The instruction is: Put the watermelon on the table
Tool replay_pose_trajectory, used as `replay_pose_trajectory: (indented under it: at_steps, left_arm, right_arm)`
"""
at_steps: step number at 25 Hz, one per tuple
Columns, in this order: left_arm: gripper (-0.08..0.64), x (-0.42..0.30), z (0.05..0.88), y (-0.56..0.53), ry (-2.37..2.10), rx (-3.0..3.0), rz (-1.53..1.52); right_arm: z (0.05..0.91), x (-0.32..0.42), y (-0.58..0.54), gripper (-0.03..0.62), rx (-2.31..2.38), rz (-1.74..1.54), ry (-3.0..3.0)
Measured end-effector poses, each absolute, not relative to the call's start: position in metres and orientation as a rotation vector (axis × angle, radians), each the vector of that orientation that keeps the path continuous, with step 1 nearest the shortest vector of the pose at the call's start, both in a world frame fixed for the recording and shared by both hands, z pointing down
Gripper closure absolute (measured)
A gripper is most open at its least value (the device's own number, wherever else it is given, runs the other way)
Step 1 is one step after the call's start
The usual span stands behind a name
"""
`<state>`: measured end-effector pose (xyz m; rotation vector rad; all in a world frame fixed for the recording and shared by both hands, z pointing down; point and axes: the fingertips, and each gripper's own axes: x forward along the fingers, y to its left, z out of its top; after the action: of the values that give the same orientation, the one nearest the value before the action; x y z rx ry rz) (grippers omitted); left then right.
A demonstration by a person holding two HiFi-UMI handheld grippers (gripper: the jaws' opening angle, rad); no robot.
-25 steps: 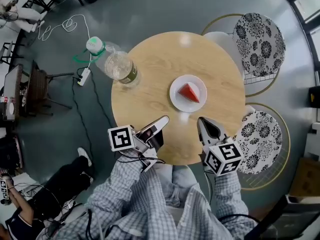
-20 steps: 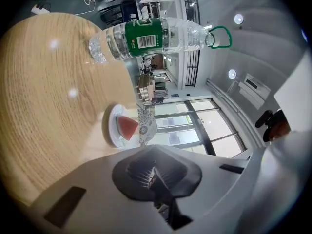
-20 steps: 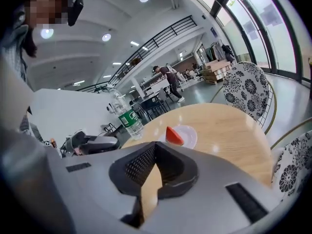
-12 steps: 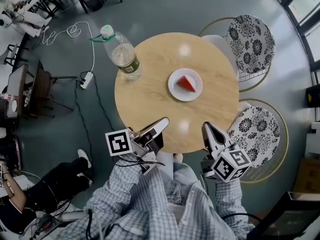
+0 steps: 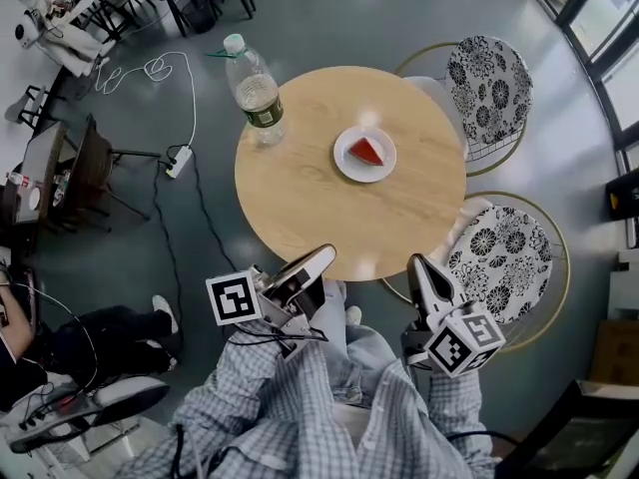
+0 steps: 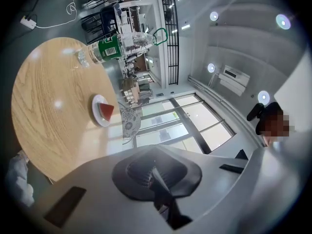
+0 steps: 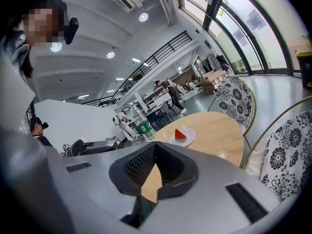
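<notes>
A red watermelon slice (image 5: pixel 367 151) lies on a white plate (image 5: pixel 344 164) on the round wooden table (image 5: pixel 319 208), right of its middle. Both grippers hang off the table's near edge, close to my body. My left gripper (image 5: pixel 324 254) is shut with nothing in it; in the left gripper view its pads (image 6: pixel 153 167) meet, with the slice (image 6: pixel 107 110) far off. My right gripper (image 5: pixel 415 262) looks shut and empty too, its fingertips (image 7: pixel 155 146) together, and the slice (image 7: pixel 181 134) shows beyond them across the table.
A clear water bottle with a green label (image 5: pixel 258 93) stands at the table's far left edge. Two floral-cushioned chairs (image 5: pixel 489 78) (image 5: pixel 509 257) stand on the right. A power strip and cable (image 5: pixel 180 158) lie on the floor at the left, and a seated person's leg (image 5: pixel 110 327) is nearby.
Both grippers have drawn back from over the table's near edge to just off it, and the table now sits farther away in the view. The plate and slice stayed put.
</notes>
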<state>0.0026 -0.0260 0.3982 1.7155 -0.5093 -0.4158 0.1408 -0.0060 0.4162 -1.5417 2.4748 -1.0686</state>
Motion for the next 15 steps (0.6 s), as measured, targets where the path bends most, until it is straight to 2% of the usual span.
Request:
replay_pose_trajectory:
  at_steps: [15]
  left_arm:
    - [0.552, 0.003, 0.344, -0.024, -0.484, 1.859, -0.436]
  right_arm:
    - [0.363, 0.125, -0.008, 0.584, -1.491, -0.902, 2.479]
